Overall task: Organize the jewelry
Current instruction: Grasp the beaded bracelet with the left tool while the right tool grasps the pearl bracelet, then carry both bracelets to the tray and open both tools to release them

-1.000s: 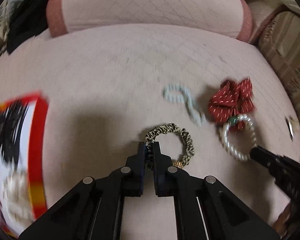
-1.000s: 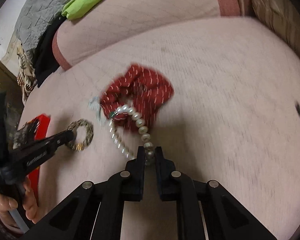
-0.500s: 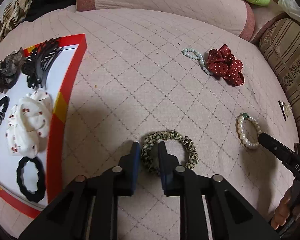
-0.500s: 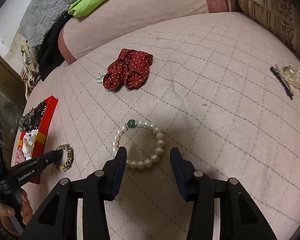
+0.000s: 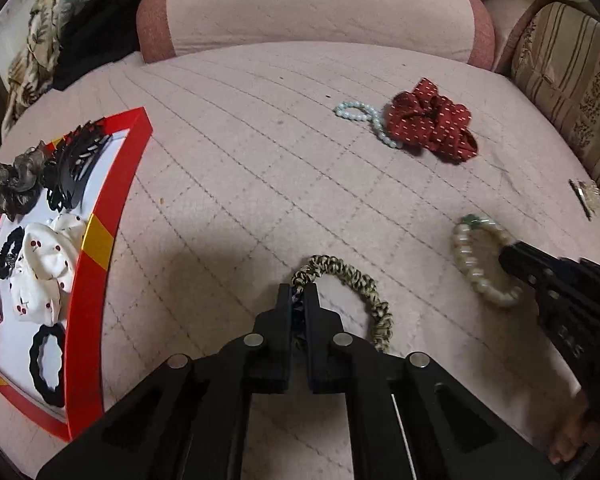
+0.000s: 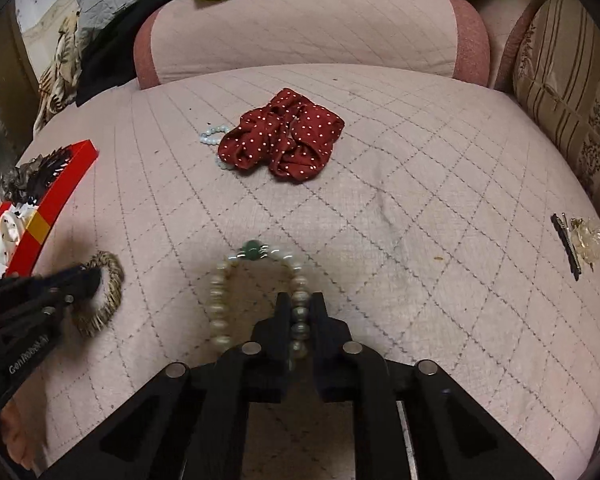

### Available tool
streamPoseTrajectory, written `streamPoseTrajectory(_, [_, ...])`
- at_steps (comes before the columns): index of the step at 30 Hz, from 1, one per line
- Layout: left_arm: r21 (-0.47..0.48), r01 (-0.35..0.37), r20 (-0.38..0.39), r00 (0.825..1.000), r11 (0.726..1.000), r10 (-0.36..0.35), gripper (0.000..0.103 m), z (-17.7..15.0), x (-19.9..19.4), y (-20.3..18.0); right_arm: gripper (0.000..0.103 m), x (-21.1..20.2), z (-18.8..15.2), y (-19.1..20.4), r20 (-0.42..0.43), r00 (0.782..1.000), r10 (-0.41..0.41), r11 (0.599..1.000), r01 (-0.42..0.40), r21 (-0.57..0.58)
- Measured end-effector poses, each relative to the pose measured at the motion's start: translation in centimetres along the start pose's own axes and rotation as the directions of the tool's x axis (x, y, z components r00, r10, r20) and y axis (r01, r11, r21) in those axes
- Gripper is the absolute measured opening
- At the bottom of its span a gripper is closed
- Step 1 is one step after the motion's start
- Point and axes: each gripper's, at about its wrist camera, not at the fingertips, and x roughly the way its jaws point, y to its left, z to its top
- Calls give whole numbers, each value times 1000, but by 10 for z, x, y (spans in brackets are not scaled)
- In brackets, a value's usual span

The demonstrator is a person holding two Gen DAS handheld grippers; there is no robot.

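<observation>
Now both tongs have clamped: half a second ago their jaws stood open around the pieces. Left gripper (image 5: pixel 299 300) pinches the ruffled leopard-print fabric scrunchie (image 5: pixel 364 296); right gripper (image 6: pixel 300 312) pinches the cream pearl bracelet with a green bead (image 6: pixel 220 300). Both pieces still touch the quilted pink cushion (image 6: pixel 420 200), so I judge lift and carry to the red-rimmed white tray (image 5: pixel 112 200) comes next. Scrunchie is soft, compressible; pearls are hard, round, likely slippery. Dotted dark-red fabric scrunchie (image 6: pixel 284 140) and pale blue bead bracelet (image 5: pixel 360 114) lie touching, well apart from the tray.
</observation>
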Motion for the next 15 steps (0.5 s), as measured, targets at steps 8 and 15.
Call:
streamPoseTrajectory(8, [-94,64,83,995,994,-56,5,-8,-71,35,10,-27,0,2,89,994,68,997,-71,39])
streamPoseTrajectory(15, [-170,78,181,982,982,-46,5,-13,-132,81,10,-76,8,26,158,980,119,992,-125,32])
